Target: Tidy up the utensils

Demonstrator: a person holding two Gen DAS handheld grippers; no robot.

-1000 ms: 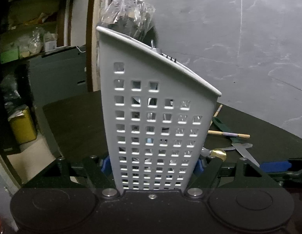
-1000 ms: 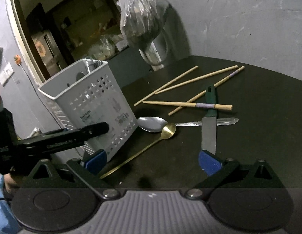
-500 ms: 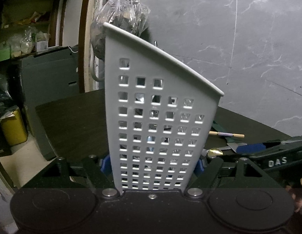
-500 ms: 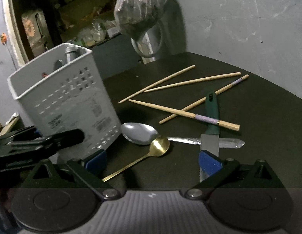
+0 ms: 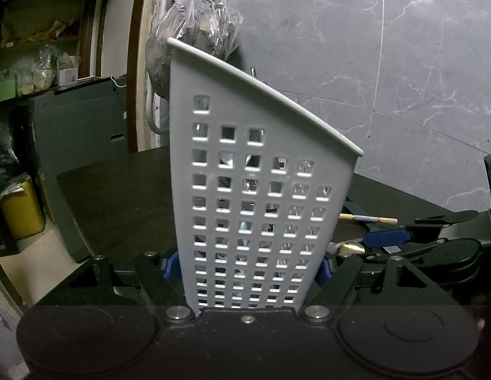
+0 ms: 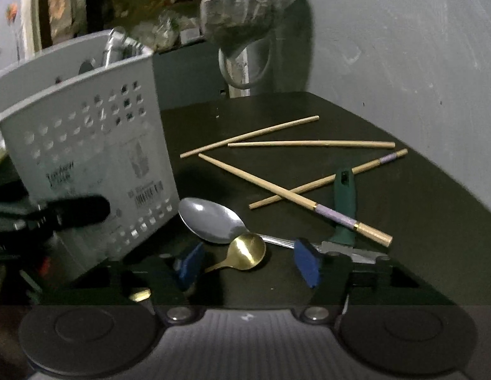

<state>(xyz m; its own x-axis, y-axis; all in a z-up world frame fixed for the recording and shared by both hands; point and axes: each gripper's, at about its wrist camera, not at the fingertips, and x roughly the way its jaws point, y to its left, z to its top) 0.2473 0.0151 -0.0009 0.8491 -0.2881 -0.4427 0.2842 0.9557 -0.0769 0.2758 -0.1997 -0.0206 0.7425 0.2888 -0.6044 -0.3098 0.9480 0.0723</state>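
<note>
The left gripper (image 5: 247,267) is clamped on the white plastic utensil basket with square holes (image 5: 254,196), its blue pads pressing the two sides low down, so the basket stands upright on the dark table (image 6: 419,221) and cannot slide. The right gripper (image 6: 250,264) has just been closing, but its jaws are only partly closed and nothing is pressed between them yet; the small gold spoon (image 6: 247,250) lies between the blue pads (image 6: 307,266), with its thin handle running to the near left under the left pad. Touching the gold bowl, just behind it, lies a larger silver spoon (image 6: 210,220). To the right is a knife with a dark green handle (image 6: 343,202), its blade near the right pad. Further away four wooden chopsticks (image 6: 311,143) lie scattered, two of them crossing over the knife handle. The basket is at the left, close to the spoons, and some metal utensils already stand inside it. I think the gold spoon is light, stiff and rather slippery, and it lies flat, so the pads may skid on the metal. The neck where the bowl meets the handle looks to me the best place to take it. A clear plastic bag (image 6: 242,3) hangs at the far wall.
</note>
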